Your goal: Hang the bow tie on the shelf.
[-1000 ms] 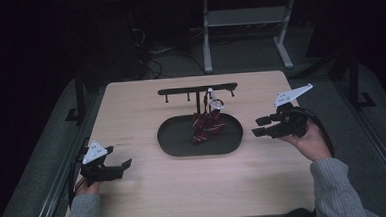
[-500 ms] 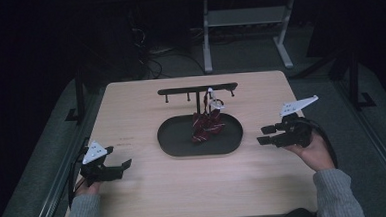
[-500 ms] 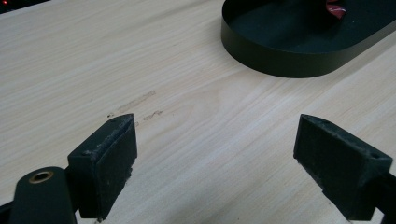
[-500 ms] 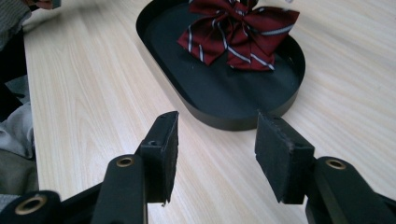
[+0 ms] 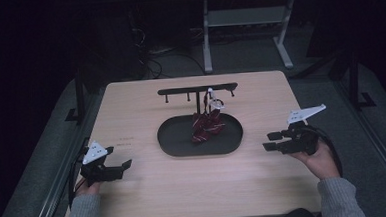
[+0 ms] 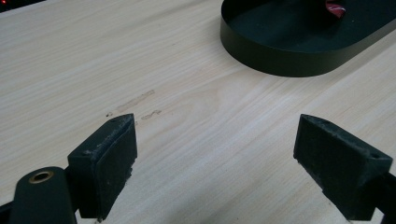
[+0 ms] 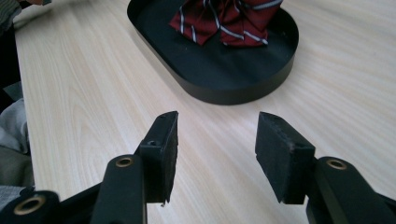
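Black tools (image 5: pixel 118 165) beside oval tray (image 5: pixel 173 144)

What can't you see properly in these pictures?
- Red striped cloth: the left gripper view's top edge cuts off all but a scrap; the right gripper view's top edge cuts its upper part.
- How the cloth hangs from the rack: too small and dim in the high view.
- Black tray: its far side is cut off by the left gripper view's edge.
- Room behind the table: too dark.
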A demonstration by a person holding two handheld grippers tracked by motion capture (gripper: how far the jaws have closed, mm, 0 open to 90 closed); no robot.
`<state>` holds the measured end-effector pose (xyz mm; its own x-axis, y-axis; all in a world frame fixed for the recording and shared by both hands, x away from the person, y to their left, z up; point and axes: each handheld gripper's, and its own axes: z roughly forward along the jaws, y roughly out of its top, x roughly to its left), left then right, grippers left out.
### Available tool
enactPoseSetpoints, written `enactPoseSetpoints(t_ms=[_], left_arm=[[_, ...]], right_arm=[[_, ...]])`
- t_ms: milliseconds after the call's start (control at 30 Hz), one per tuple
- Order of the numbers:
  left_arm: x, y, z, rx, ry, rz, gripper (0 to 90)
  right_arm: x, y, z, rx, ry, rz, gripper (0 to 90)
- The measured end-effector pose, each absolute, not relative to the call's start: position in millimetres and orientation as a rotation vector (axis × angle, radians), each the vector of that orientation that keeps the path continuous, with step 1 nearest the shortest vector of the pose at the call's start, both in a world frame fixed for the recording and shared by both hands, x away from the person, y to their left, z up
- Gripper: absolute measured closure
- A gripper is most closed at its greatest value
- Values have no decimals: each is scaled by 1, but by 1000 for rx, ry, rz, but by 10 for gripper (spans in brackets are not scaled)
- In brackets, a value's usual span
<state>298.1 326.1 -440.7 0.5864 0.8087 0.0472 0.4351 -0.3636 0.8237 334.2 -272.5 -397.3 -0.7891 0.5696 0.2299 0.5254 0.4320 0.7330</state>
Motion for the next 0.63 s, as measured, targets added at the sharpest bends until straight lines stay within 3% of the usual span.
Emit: enactPoseSetpoints(t_ms=[467, 633], left_arm=[[298, 325, -441, 1998, 987, 582, 130], [298, 324, -441, 1992, 987, 581, 130]], right_arm=[[314, -282, -416, 1039, 2587, 1318, 468], [299, -285, -423, 1064, 2555, 1349, 422]])
